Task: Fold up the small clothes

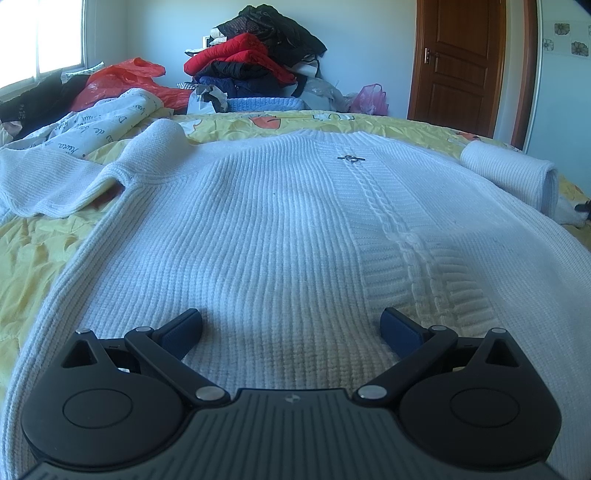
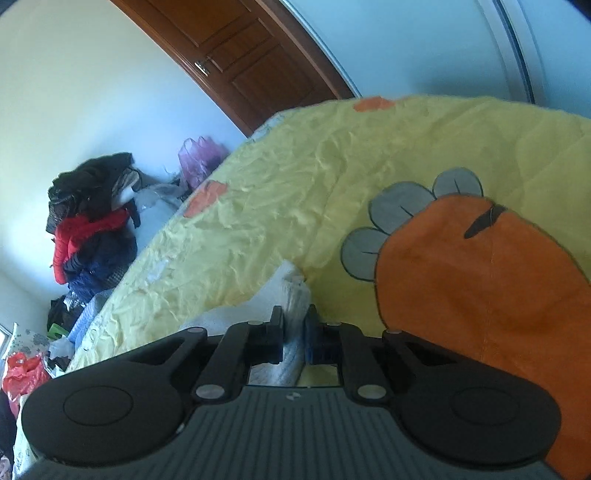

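Ahead of the black left gripper (image 1: 291, 330) lies a white ribbed sweater (image 1: 258, 229) with a cable-knit strip. The yellow bedspread (image 2: 280, 192) beyond the right gripper (image 2: 293, 336) carries an orange carrot print (image 2: 480, 280) with grey leaves.

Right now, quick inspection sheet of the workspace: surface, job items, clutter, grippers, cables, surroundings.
Surface: bed with a wrinkled yellow quilt printed with an orange carrot.
Job's things: white knit sweater spread flat on the quilt, one sleeve out to the side, the other sleeve folded over.
Clutter: clothes pile, red plastic bag, pink bag, printed white cloth.
Grippers: left gripper open over the sweater; right gripper shut on white knit fabric.
Cables: nothing seen.
Surroundings: brown wooden door, window, pale wall.
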{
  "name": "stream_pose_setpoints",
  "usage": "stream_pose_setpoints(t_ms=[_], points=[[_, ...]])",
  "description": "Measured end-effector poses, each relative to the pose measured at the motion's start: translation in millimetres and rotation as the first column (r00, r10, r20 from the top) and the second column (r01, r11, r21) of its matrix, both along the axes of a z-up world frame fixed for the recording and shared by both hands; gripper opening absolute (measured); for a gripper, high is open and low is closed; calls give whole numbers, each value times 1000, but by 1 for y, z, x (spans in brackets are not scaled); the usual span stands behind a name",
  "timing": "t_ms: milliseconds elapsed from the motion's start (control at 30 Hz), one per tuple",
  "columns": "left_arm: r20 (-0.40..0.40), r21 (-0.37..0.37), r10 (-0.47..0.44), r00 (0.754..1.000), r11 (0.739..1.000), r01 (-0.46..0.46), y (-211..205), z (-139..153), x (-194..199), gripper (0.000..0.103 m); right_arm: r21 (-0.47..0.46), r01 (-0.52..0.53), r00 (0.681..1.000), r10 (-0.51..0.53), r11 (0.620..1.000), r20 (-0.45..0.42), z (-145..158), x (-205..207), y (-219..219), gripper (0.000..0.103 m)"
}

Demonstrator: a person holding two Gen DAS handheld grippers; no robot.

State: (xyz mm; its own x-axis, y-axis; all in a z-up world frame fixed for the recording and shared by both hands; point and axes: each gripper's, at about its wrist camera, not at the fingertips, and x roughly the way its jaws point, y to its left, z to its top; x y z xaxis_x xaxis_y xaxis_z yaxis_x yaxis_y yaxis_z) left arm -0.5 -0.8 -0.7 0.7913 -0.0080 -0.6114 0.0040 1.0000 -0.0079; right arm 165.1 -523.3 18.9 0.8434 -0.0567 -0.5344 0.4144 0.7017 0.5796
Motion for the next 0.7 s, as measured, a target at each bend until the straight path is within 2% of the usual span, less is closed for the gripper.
stream_pose_setpoints(t_ms=[133, 233, 333, 433, 500, 533, 633, 700], points=[[5, -18, 0, 1000, 1000, 0, 2, 0, 1, 103, 13, -24, 991, 22, 1000, 129, 46, -11, 8, 14], [11, -39, 0, 1000, 999, 0, 6, 0, 0, 103, -23, -96, 965, 98, 995, 245, 97, -14, 32, 14], [17, -61, 1, 1000, 998, 0, 9, 1, 0, 103, -76, -219, 907, 232, 973, 352, 142, -15, 82, 14], [22, -76, 1, 1000, 997, 0, 11, 2, 0, 103, -102, -395, 825, 401, 913, 398, 162, -7, 150, 14], [25, -85, 2, 1000, 996, 0, 12, 2, -1, 103, -162, -506, 775, 529, 847, 347, 153, 4, 207, 14], [27, -91, 2, 1000, 996, 1, 13, 2, -1, 103, -175, -548, 759, 574, 818, 306, 140, 12, 232, 14], [31, -108, 1, 1000, 994, 2, 16, 2, -2, 103, -123, -645, 741, 656, 754, 141, 78, 32, 297, 14], [32, -111, 0, 999, 994, 3, 16, 2, -2, 103, -114, -672, 732, 680, 732, 42, 42, 40, 327, 14]])
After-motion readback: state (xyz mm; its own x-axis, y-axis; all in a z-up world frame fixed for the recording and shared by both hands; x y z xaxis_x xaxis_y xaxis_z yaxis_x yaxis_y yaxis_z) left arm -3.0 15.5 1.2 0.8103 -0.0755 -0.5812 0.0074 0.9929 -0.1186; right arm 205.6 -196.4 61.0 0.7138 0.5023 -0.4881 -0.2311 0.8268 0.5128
